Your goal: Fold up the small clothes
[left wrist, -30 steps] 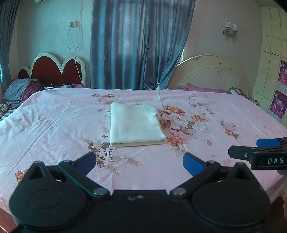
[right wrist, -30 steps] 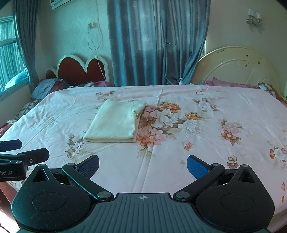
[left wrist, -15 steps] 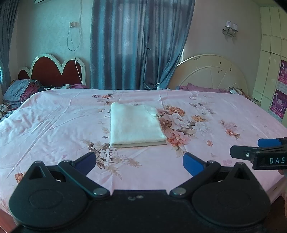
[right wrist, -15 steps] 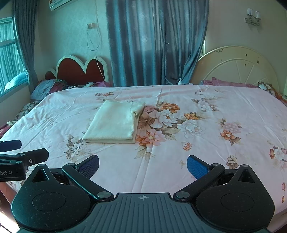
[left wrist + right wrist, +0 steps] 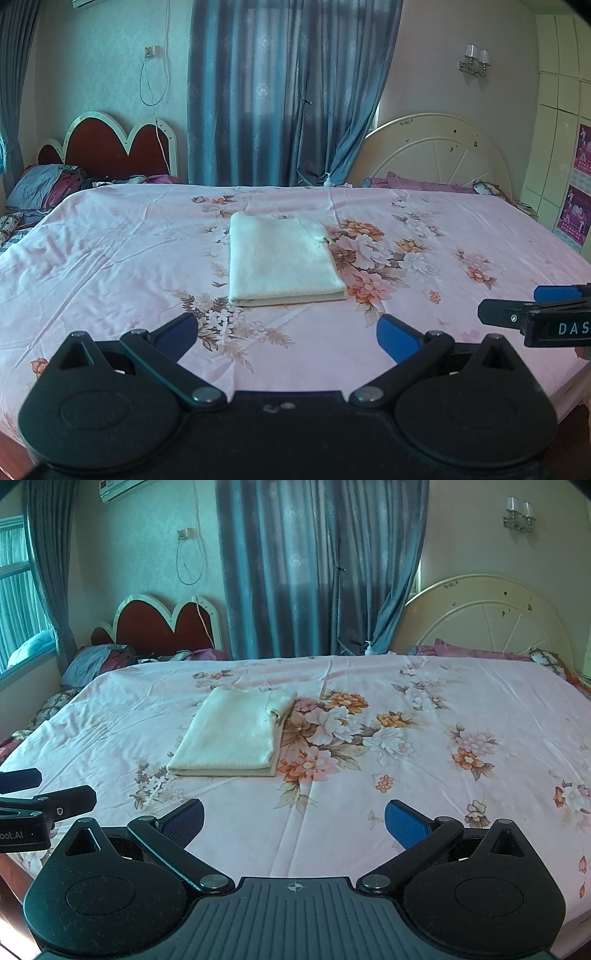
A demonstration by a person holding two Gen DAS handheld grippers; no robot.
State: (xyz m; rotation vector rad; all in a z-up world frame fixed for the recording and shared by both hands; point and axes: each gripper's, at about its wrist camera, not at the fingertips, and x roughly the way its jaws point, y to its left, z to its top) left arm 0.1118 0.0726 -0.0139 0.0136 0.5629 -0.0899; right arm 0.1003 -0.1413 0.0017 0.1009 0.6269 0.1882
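Note:
A cream garment lies folded into a neat rectangle in the middle of the pink floral bedsheet; in the right wrist view the same garment sits left of centre. My left gripper hovers open over the near edge of the bed, well short of the garment, holding nothing. My right gripper is open too and empty, level with the left one. Each gripper shows at the edge of the other's view: the right gripper and the left gripper.
The bedsheet spreads wide on all sides of the garment. A red scalloped headboard and pillows stand at the far left, a cream round headboard at the far right, blue curtains behind.
Both views have drifted very slightly; the garment and both grippers stay as they were, open and apart from the cloth.

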